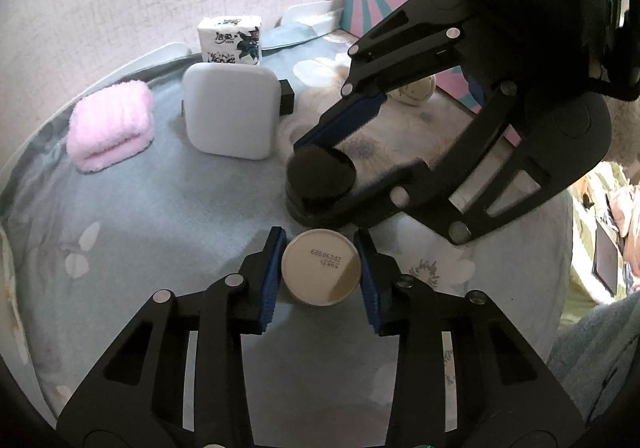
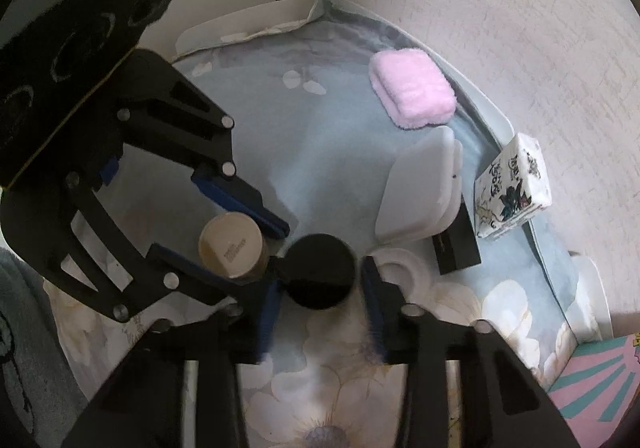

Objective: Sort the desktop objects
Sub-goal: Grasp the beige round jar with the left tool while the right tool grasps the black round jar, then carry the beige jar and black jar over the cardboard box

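Beige jar upside down, held between the left tongs near the desk front, black jar framed by the right tongs, grip not certain, white case, pink towel, tissue pack farther

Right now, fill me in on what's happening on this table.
A person is working two handheld tongs over a floral cloth. The left tongs straddle a beige jar, its date-stamped base facing the camera. The right tongs straddle a black round jar next to it. Whether either one is gripped firmly is unclear. A pink towel, white case and tissue pack sit untouched farther back.
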The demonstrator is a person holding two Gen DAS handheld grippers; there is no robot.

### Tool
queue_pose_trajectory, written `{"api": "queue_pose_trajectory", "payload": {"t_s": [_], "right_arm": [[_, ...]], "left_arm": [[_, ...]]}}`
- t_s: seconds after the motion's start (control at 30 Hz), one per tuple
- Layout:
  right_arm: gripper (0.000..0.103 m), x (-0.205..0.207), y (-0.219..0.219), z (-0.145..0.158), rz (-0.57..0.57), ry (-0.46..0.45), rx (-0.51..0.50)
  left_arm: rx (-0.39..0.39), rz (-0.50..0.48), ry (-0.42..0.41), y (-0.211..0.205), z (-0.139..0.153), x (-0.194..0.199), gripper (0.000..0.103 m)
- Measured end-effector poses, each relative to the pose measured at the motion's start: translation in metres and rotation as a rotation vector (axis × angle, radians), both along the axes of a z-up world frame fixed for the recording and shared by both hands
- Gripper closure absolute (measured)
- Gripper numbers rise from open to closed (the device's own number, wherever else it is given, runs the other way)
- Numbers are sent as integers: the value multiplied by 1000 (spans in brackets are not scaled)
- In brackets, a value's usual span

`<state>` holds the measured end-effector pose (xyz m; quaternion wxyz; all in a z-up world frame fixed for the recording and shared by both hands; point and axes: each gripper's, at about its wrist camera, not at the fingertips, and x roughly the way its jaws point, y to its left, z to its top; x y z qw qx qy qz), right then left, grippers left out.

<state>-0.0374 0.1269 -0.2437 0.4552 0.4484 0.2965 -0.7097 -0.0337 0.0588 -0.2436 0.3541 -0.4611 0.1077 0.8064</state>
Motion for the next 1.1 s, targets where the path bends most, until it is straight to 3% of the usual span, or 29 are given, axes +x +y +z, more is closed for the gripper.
{"api": "queue_pose_trajectory", "payload": {"t_s": [0.2,0.53,0.87,1.1], "right_arm": [[70,2,-3,1,-7,0,-9],[70,6,9,31,-107,-14,-43],[70,15,32,83,-371,-94,-83],[70,18,67,129,-509,-63,-107]], "left_arm": [[19,18,-10,-3,6,-2,71],[28,94,-23,-16,48,-4,72],[25,172,-70,-4,105,6,71],[23,192,-59,27,148,-8,71]]}}
